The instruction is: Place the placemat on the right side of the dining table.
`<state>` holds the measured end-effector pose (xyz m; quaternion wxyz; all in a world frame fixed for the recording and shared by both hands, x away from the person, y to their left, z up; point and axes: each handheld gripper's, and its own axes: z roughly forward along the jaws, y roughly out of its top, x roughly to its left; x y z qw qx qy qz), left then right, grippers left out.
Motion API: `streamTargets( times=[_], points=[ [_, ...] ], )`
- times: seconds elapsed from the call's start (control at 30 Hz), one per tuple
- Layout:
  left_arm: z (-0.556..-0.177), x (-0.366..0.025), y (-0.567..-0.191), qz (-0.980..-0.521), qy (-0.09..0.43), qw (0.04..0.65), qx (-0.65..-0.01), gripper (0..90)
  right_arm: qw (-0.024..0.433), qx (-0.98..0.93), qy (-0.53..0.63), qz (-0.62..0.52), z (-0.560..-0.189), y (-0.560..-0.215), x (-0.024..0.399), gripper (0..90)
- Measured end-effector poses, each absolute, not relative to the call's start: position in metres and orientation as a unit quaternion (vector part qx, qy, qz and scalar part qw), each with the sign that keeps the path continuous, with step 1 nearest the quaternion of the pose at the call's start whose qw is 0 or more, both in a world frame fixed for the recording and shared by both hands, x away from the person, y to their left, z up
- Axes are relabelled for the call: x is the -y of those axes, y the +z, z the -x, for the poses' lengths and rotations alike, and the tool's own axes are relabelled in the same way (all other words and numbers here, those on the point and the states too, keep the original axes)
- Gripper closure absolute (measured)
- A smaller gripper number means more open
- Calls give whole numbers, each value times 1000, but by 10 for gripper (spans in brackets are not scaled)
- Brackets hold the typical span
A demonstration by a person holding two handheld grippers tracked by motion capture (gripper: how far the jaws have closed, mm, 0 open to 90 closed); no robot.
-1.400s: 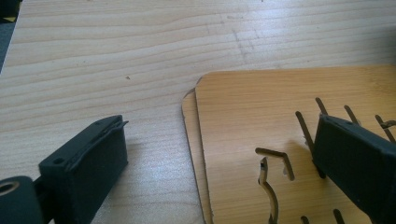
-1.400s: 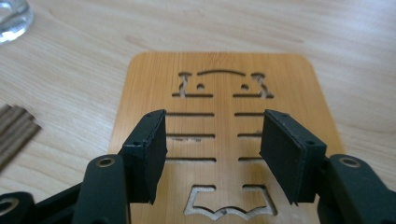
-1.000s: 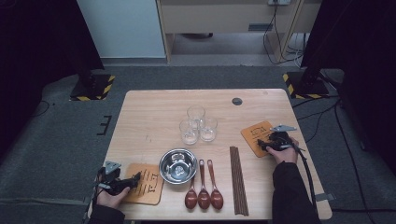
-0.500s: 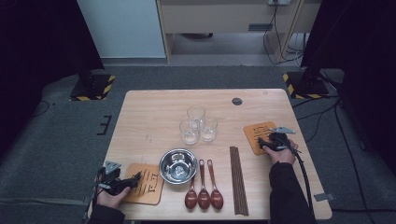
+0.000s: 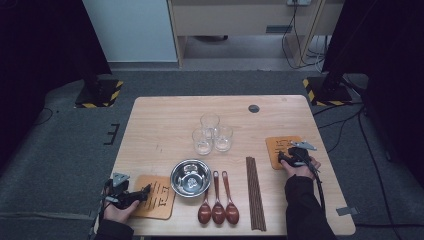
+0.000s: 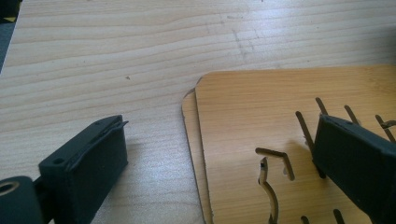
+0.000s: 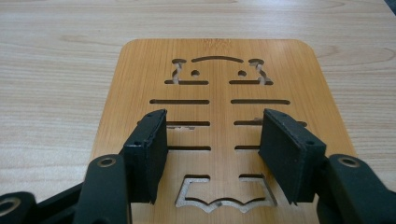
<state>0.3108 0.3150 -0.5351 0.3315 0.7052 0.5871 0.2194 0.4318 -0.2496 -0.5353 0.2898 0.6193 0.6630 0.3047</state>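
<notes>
A pale wooden counter (image 5: pixel 165 120) with fine straight grain and rounded corners carries everything here.

At the left, the left hand-held gripper (image 5: pixel 142 192) lies low over a stack of 2 flat bamboo coasters (image 5: pixel 156 196), honey-coloured squares with rounded corners and thin cut-out slots. In the left gripper view the upper coaster (image 6: pixel 261 116) sits slightly askew on the lower, whose edge peeks out at the side. The blocky black jaws stand wide apart and hold nothing: 1 jaw hangs over bare counter beside the stack, the other over the slotted top surface.

Just right of that hand-held gripper sits a round, shiny steel bowl (image 5: pixel 190 177). Beyond it, farther from the person, 3 clear drinking glasses (image 5: pixel 212 134) stand upright in a tight cluster. Right of the bowl lie 3 dark reddish wooden spoons (image 5: pixel 218 200) side by side, bowls toward the person, then a bundle of long, thin dark chopsticks (image 5: pixel 255 192), straight and parallel.

At the right, the right hand-held gripper (image 5: pixel 285 159) rests over the near part of a single bamboo coaster (image 5: pixel 276 145). The right gripper view shows this coaster (image 7: pixel 215 51) lying flat, its cut-outs forming a cat-like face above rows of horizontal slots. The matte black jaws are about half open, 1 over each side of the slotted middle, gripping nothing. A small dark round disc (image 5: pixel 254 108) is set into the counter well beyond this hand-held gripper.
</notes>
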Motion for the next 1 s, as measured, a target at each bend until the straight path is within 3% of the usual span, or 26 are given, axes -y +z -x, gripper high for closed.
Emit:
streamTargets(
  times=[0.57,0.7,1.0],
  points=[
    [-311,-315,-535,-705,220,332,-587,21,304,-643,300,-636,-430,-537,242,414],
    [-311,-315,-535,-705,220,331,-587,21,295,-630,310,-648,-431,-537,240,348],
    [-311,-315,-535,-705,219,331,-587,21,302,-632,336,-630,-428,-525,246,356]
  ],
)
